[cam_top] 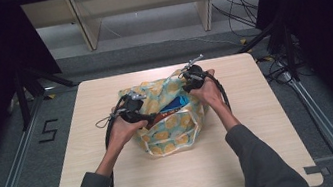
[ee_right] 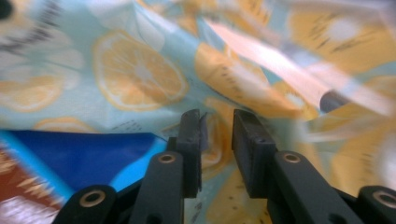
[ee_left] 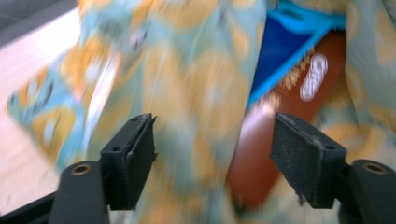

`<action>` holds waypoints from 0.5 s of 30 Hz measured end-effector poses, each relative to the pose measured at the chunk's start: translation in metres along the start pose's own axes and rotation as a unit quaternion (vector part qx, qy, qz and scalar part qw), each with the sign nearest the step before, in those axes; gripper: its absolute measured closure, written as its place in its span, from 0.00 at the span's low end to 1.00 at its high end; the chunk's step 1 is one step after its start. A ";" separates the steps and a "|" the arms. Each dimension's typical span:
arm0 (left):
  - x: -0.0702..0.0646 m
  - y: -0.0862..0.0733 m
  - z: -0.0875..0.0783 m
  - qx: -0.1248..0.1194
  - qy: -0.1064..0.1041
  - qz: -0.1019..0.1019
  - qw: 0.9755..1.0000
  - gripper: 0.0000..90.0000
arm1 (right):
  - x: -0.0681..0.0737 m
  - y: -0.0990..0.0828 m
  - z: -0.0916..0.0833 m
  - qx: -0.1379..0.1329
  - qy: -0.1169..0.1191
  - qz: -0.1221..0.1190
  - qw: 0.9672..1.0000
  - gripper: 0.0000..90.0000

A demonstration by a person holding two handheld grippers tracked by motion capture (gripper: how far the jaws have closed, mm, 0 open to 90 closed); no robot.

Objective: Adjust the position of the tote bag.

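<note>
1. A lemon-print bag (cam_top: pixel 168 116) sits near the middle of the pale wooden surface (cam_top: pixel 246 162), its mouth gaping toward me.
2. Inside the mouth a packet (cam_top: pixel 172 109) with a blue top and a brown body pokes out; in my left gripper view the same packet (ee_left: pixel 299 79) shows a blue flap over a reddish-brown face with a pale logo.
3. My left gripper (cam_top: pixel 133 113) is at the bag's left edge. Its fingers (ee_left: pixel 130 158) stand wide apart, the patterned cloth (ee_left: pixel 196 93) and part of the brown packet lying between them, with neither pad pressing on anything that I can make out.
4. My right gripper (cam_top: pixel 192 80) is at the bag's upper right rim. Its fingers (ee_right: pixel 191 140) are drawn close with only a narrow slot between them, right up against the lemon cloth (ee_right: pixel 135 74).
5. The picture there is blurred, so I cannot tell whether a fold of cloth is pinched in that slot.
6. My two hands flank the bag, each just beside it, sleeves coming in from the near edge.
</note>
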State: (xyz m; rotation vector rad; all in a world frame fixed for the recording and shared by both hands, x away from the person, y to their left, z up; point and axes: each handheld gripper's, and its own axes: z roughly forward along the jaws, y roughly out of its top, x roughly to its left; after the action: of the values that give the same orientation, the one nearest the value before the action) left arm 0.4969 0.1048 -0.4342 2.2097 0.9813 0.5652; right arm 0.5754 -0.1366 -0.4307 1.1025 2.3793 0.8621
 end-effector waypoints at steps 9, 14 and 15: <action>-0.015 0.026 0.039 0.061 0.028 0.052 0.996 0.43 | 0.034 -0.014 -0.038 -0.012 0.084 -0.009 0.996 0.77; -0.007 0.033 0.050 0.064 0.040 0.074 0.994 0.87 | 0.064 -0.038 -0.028 0.031 0.109 -0.068 0.991 0.80; -0.001 0.036 0.050 0.062 0.042 0.071 0.995 0.93 | 0.064 -0.041 -0.027 0.035 0.110 -0.083 0.990 0.82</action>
State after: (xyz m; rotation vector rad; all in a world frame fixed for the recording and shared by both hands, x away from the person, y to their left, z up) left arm 0.5440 0.0661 -0.4442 2.3972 0.9305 0.6835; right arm 0.4981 -0.1172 -0.4435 0.8551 2.6568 0.8884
